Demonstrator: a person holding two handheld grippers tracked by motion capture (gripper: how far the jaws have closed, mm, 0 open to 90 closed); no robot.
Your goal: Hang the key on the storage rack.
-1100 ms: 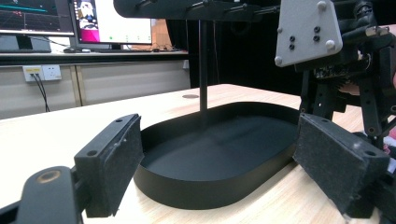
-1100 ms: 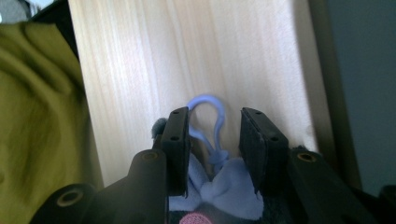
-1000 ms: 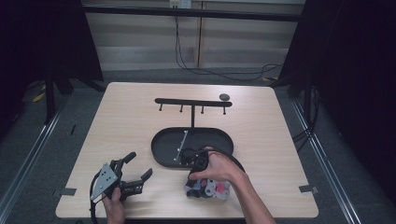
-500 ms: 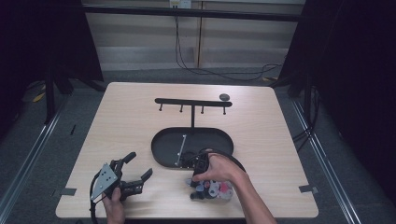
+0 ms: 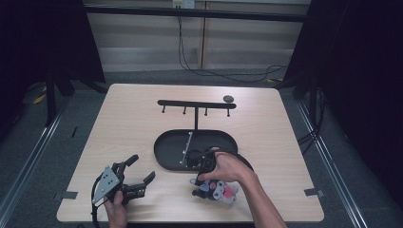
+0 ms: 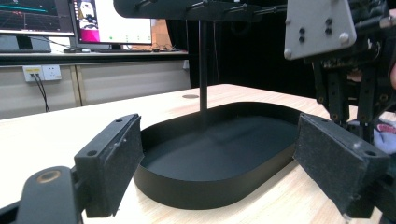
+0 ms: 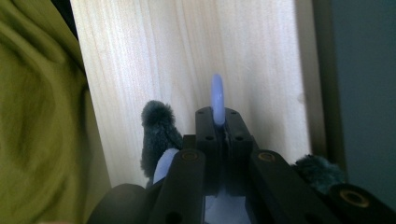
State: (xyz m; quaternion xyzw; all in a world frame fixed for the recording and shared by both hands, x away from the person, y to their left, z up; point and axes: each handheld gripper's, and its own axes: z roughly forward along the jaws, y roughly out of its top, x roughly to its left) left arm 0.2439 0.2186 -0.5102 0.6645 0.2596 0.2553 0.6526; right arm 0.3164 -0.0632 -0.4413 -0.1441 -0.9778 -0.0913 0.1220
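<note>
A small plush toy (image 5: 219,191), grey, white and pink, lies near the table's front edge, in front of the black oval tray (image 5: 171,148). My right gripper (image 5: 203,179) points down at it under the hand. In the right gripper view that gripper (image 7: 218,122) is shut on the toy's pale blue ring (image 7: 217,95), with a dark fuzzy ear (image 7: 156,125) beside the jaws. My left gripper (image 5: 144,166) rests at the front left, open and holding nothing. Its own view shows the wide gap between the jaws (image 6: 224,158), which face the tray (image 6: 210,192).
A black T-shaped rack (image 5: 195,104) with several hooks rises from the tray's far side. A small black disc (image 5: 228,99) lies behind it. Green cloth (image 7: 37,116) hangs off the table's edge in the right gripper view. The right gripper's grey plate (image 6: 320,28) looms beyond the tray.
The right hand and the toy have shifted slightly to the right near the front edge. The left gripper has stayed where it was.
</note>
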